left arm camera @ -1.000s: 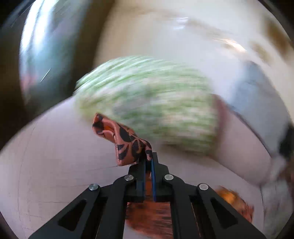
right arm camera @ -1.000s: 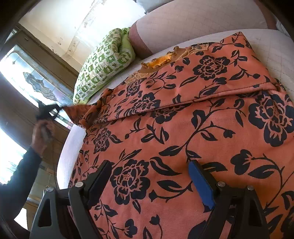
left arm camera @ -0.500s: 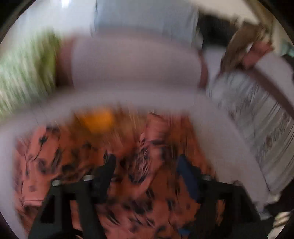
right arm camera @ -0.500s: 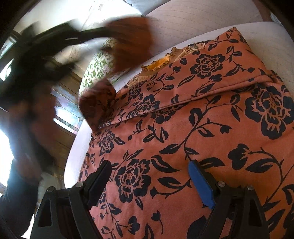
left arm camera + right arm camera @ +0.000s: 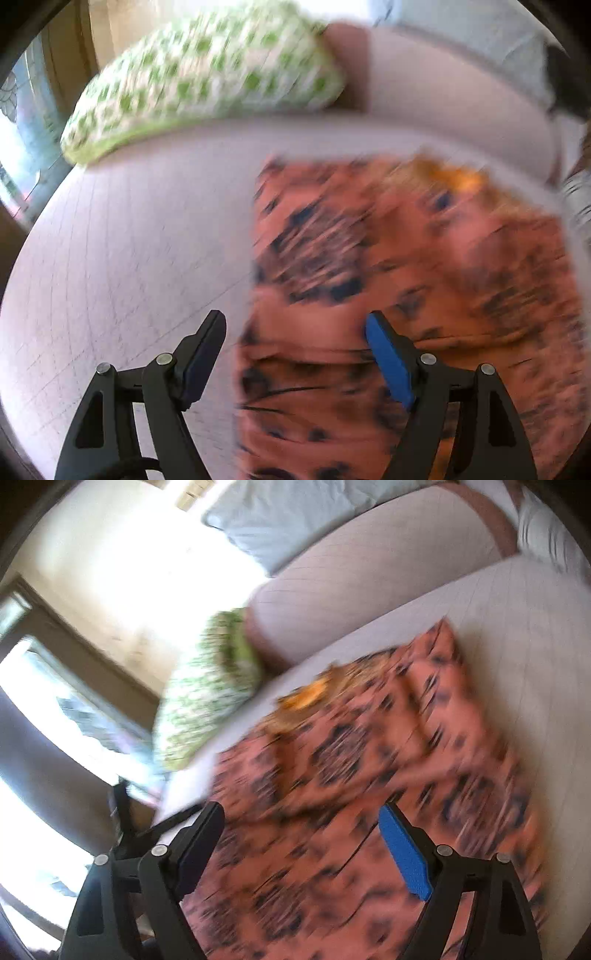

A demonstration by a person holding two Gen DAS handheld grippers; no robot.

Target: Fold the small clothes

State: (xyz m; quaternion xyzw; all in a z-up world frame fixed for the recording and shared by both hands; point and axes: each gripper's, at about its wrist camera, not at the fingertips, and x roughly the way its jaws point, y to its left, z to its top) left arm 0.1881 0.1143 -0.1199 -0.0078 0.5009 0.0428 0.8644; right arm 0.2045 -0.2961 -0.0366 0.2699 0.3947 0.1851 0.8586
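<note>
A green-and-white patterned pillow [image 5: 207,74] lies at the head of the bed [image 5: 122,236] against a plain pale bolster [image 5: 354,587], with a light blue pillow [image 5: 295,520] behind it and a bright window [image 5: 44,709] off to the side. The orange garment [image 5: 406,277], soft cloth printed with black flowers, lies spread flat on the pale quilted bed cover, its yellow-trimmed neckline [image 5: 310,696] toward the pillows. The left claw [image 5: 295,339] has just been opening and stands released over the garment's edge, gripping nothing, and the right claw [image 5: 301,834] hangs released above the cloth, both views blurred.
</note>
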